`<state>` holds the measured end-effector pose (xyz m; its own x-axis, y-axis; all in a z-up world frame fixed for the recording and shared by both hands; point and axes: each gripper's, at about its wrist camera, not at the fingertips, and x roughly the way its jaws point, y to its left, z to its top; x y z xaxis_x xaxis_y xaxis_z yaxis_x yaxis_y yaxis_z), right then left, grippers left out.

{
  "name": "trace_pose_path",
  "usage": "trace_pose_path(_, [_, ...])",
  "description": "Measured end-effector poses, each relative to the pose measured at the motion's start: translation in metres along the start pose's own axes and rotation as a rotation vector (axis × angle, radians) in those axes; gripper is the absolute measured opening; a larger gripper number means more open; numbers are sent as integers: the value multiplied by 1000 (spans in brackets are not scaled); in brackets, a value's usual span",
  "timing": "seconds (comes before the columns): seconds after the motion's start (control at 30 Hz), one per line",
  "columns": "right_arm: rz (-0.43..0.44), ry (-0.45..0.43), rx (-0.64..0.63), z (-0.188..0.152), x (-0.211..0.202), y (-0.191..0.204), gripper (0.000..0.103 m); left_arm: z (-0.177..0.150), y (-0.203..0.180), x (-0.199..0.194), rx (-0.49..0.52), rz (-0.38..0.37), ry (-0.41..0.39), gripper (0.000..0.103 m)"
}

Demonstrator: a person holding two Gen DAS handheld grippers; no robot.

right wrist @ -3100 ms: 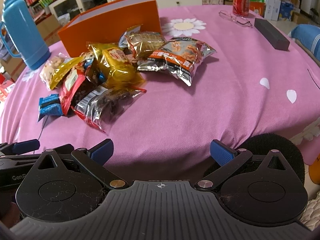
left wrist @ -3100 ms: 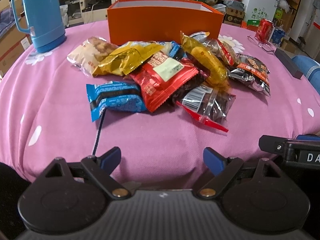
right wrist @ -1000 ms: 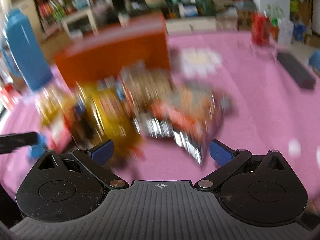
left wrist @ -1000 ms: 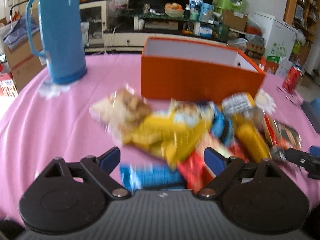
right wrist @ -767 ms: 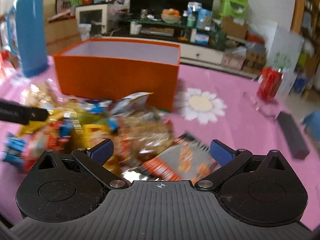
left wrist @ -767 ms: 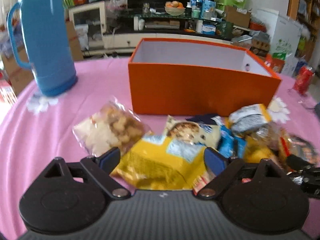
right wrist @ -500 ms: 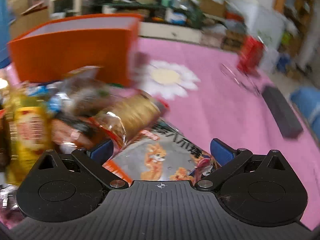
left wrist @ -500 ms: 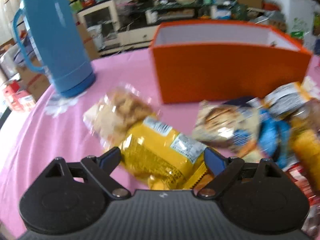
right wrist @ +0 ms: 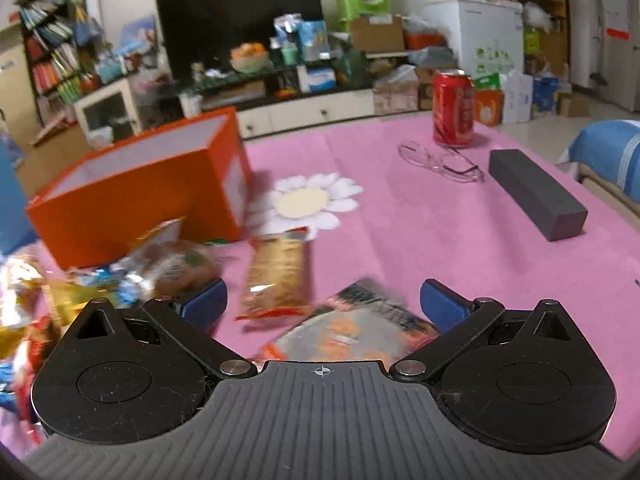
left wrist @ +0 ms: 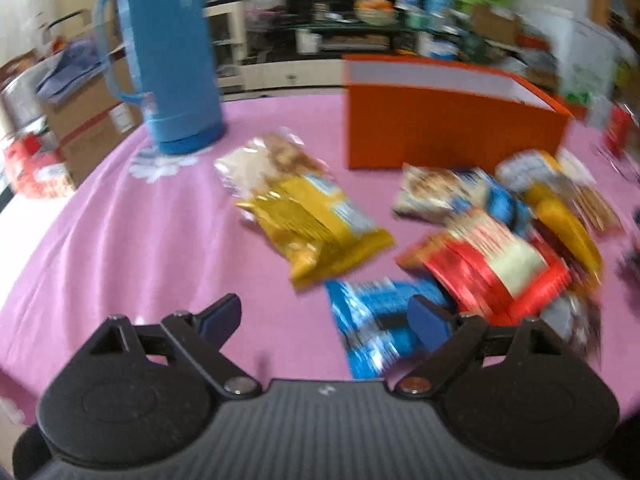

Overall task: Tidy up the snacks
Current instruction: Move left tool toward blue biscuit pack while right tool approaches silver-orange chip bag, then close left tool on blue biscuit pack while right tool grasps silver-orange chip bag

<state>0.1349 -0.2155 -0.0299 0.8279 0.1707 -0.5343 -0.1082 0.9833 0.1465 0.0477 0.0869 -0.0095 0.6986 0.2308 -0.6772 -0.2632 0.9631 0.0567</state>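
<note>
Crinkly foil packets, rigid orange box

Motion blur and frame edges hide much of the snack pile.

Print on the red packet and blue packet is smeared beyond reading; the silver packet runs under the right gripper's body, and snacks at the left edge are cut off.

glossy foil-like snack packets lie on matt pink cloth; orange box looks matt.
</note>
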Motion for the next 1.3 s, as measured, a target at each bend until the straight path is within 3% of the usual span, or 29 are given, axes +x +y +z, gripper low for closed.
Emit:
trace_pose_path(0.07, [0,11,8,-6,-2,0,94,-2,-10,5,62,23,-2,89])
trace_pose_path(0.23, [-17,2,26,-13,-11,-7,94,3,-22,23,61,-70,29,89])
trace_pose_path(0.37, [-6,-3,66,-13,-13,-12,94,4,-16,30,17,12,30,90])
trace_pose_path(0.6, [-1,-4,59,-13,-11,-11,94,3,29,31,-28,130,59,90])
trace_pose_path(0.73, [1,-5,58,-13,-11,-10,94,0,40,15,-94,72,52,90])
trace_pose_path(0.83, [6,-7,65,-13,-10,-10,94,-2,33,8,-36,44,16,90])
trace_pose_path(0.97, [1,-9,58,-13,-10,-9,94,4,24,26,1,17,59,90])
trace_pose_path(1.17, [-1,-8,53,-13,-9,-7,94,7,13,57,62,92,92,90])
trace_pose_path(1.3, [14,7,65,-11,-12,-10,94,5,18,58,50,66,99,90])
